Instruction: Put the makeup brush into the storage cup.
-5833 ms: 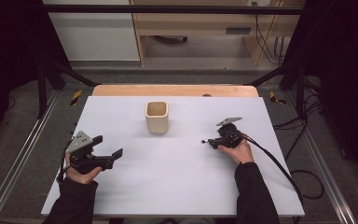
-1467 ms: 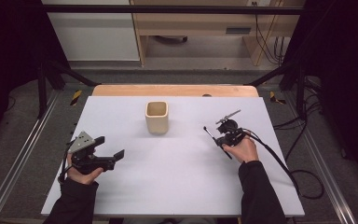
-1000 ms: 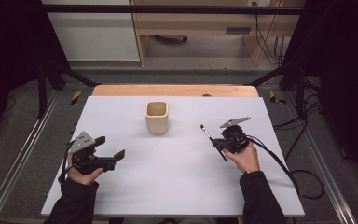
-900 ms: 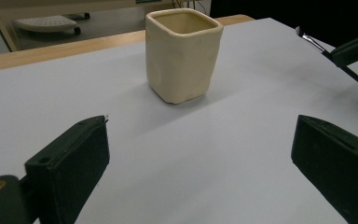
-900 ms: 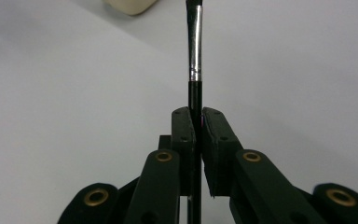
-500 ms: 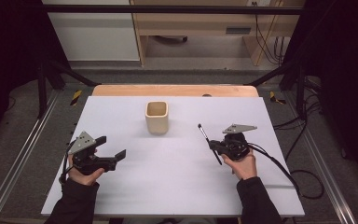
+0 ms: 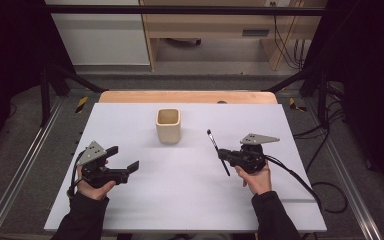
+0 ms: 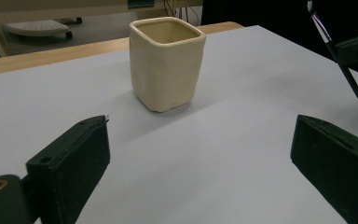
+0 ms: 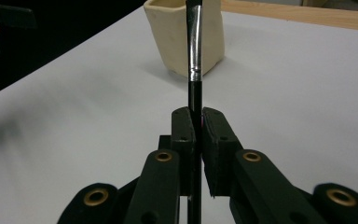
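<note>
**Brush clamped in the right gripper, cup standing free at mid-table**

While the left gripper [image 7: 122, 162] rests low over the near-left part of the white tabletop [image 7: 190, 200], its two black jaws stand wide apart with nothing between them — the left gripper view looks straight through the gap at bare white surface. Beyond that gap stands the cream-coloured, square-sided ceramic cup [image 8: 167, 63], upright, mouth open to the top, well apart from both grippers. From above, the cup [image 7: 168, 125] sits on the far middle of the tabletop, just short of the wooden strip [image 7: 187, 97] along the far edge.

On the right side, the right gripper [image 7: 225, 156] is clenched on a thin black-handled paintbrush with a silver metal ferrule [image 7: 218, 151]. The right gripper view shows both jaws pressed together against the black handle, the ferrule [image 9: 194, 44] rising above them and crossing in front of the cup [image 9: 168, 32]. Seen from the high view, the brush is tilted — its tip end points away from the person and slightly toward the cup, the handle end slanting down below the jaws toward the tabletop. Whether that lower end touches the surface cannot be told. A black cable [image 7: 292, 175] trails from the right gripper off to the right.
</note>
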The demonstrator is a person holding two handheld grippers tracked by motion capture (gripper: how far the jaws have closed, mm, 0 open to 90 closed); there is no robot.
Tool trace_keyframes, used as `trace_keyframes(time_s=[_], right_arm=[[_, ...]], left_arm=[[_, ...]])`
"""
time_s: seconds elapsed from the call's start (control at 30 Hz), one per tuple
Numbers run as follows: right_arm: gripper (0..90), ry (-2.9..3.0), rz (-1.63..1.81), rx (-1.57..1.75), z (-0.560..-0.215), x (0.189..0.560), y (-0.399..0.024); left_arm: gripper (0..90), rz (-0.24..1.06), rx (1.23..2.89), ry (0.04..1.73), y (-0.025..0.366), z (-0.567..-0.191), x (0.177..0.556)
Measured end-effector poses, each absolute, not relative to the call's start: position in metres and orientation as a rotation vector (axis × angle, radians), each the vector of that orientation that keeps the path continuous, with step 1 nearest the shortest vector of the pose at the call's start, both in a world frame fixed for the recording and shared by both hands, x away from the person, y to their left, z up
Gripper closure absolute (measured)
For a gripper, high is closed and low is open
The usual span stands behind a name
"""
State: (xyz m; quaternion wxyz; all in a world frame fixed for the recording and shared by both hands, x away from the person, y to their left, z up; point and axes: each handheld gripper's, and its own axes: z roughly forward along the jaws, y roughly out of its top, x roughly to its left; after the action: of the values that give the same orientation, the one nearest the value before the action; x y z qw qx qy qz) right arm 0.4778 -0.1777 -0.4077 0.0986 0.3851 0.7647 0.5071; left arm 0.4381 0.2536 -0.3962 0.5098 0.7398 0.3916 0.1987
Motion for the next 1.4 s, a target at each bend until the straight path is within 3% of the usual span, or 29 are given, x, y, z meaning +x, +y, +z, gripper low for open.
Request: trace_keyframes(time_s=[1.4], right_arm=[[84.1,2.220,1.684,0.992,-0.394,0.464,-0.153]], left_arm=[[5.7,0.402,1.694,0.880,0.214,-0.366,0.440]])
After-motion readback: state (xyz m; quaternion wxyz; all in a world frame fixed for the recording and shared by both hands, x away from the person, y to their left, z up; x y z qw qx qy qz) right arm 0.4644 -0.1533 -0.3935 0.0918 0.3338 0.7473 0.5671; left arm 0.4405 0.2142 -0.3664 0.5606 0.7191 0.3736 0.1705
